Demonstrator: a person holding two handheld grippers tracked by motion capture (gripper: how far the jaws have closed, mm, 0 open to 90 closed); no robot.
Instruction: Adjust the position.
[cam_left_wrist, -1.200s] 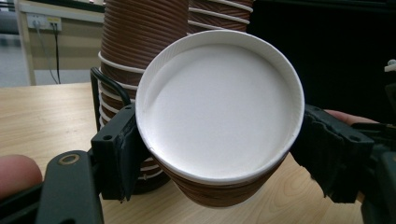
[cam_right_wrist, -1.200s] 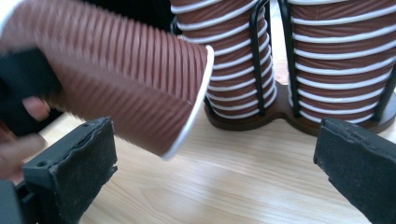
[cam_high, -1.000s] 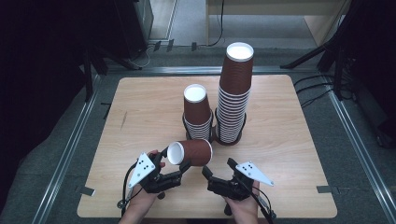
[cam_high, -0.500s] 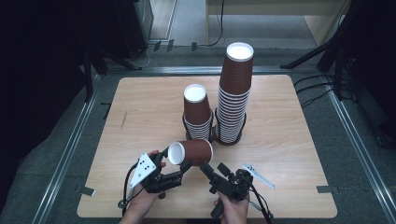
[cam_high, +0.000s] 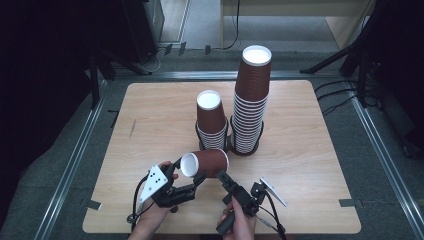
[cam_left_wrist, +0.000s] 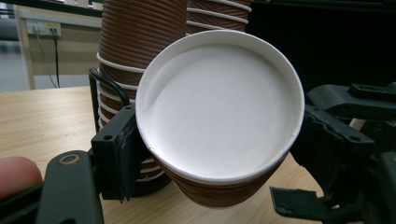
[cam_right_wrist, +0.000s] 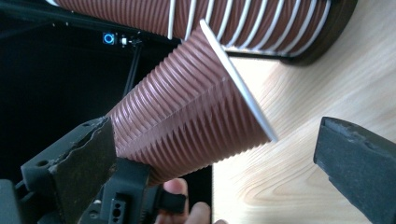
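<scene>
From the high view I see my left gripper (cam_high: 192, 181) pinching a brown ribbed paper cup (cam_high: 206, 163) near its base, held on its side above the front of the wooden table (cam_high: 310, 165), white bottom facing me. Behind it stand the short cup stack (cam_high: 211, 120) and the tall cup stack (cam_high: 250, 100), side by side. My right gripper (cam_high: 226, 179) has swung in from the right over the last second and now points up-left at the cup's wide end, so I judge it is coming to take hold of the cup or pull off a nested one.

In the left gripper view, the cup's white base (cam_left_wrist: 219, 107) sits squeezed between my two black jaws.

In the right gripper view, the cup's ribbed wall (cam_right_wrist: 187, 112) and white rim (cam_right_wrist: 238, 79) lie between my jaws, which stand spread wide, the right one well clear of the rim. Nothing is gripped there yet.
</scene>
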